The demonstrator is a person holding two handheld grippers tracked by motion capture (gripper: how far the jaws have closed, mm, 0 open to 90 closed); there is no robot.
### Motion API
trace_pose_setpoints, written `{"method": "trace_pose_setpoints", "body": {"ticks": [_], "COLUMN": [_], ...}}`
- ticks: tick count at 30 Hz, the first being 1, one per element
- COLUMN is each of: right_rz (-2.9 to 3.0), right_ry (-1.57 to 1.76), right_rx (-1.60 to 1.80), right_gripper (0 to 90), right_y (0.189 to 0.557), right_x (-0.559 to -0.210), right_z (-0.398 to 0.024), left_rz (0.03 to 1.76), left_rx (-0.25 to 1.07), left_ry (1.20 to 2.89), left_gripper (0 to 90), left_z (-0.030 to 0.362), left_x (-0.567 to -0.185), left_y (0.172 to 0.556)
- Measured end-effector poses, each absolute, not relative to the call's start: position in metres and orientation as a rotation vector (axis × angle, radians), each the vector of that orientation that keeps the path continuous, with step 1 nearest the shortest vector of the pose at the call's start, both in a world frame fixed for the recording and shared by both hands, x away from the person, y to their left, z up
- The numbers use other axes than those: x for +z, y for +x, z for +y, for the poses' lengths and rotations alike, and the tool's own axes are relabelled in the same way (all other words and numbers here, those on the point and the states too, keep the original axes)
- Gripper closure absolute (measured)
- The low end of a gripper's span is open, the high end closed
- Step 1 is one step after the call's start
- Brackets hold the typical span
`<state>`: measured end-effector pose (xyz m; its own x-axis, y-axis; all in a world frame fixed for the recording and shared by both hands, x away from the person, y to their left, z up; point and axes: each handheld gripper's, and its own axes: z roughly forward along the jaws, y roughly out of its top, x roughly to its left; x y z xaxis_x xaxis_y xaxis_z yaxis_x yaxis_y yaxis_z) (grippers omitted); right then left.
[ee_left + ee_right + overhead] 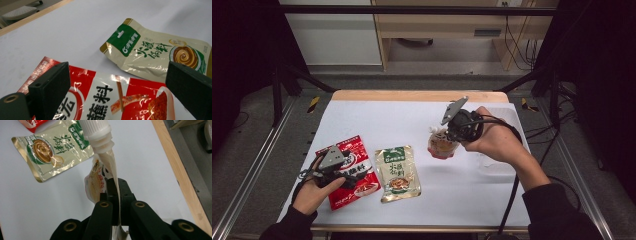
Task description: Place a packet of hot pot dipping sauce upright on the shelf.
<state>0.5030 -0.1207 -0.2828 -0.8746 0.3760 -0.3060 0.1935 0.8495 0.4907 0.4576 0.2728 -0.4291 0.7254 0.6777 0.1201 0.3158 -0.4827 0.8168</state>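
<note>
Spouted pouch (442, 144) hung above the white desk (472, 195), pinched flat in the clenched right tool (113, 185) | red sachet (105, 100) lay flat beneath the released left tool (117, 92), ungrasped; pale sachet (398, 173) beside it untouched | right gripper view revealed the pouch's ribbed cap (96, 128), unclear from the high view.

We saw a white-topped table with a pale wooden far edge (417, 95) standing on a grey floor (257, 125). Beyond it stood a light wooden cabinet (437, 25) beside a white panel (332, 40). Black metal frame bars (412, 10) and dark curtains enclosed the sides.
</note>
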Motion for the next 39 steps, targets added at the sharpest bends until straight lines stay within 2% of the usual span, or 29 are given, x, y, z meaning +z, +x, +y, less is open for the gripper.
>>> {"method": "trace_pose_setpoints", "body": {"ticks": [12, 39], "right_rz": [2.573, 2.525], "right_ry": [0.466, 0.567], "right_rx": [0.644, 0.628], "right_gripper": [90.0, 90.0], "right_y": [0.492, 0.472], "right_x": [-0.260, -0.256], "right_z": [-0.164, -0.237], "left_rz": [0.794, 0.809], "left_rx": [0.592, 0.629], "left_ry": [2.068, 2.091], "left_gripper": [5.8, 5.8], "left_z": [0.286, 0.288], "left_x": [-0.436, -0.440], "left_y": [0.449, 0.451]}}
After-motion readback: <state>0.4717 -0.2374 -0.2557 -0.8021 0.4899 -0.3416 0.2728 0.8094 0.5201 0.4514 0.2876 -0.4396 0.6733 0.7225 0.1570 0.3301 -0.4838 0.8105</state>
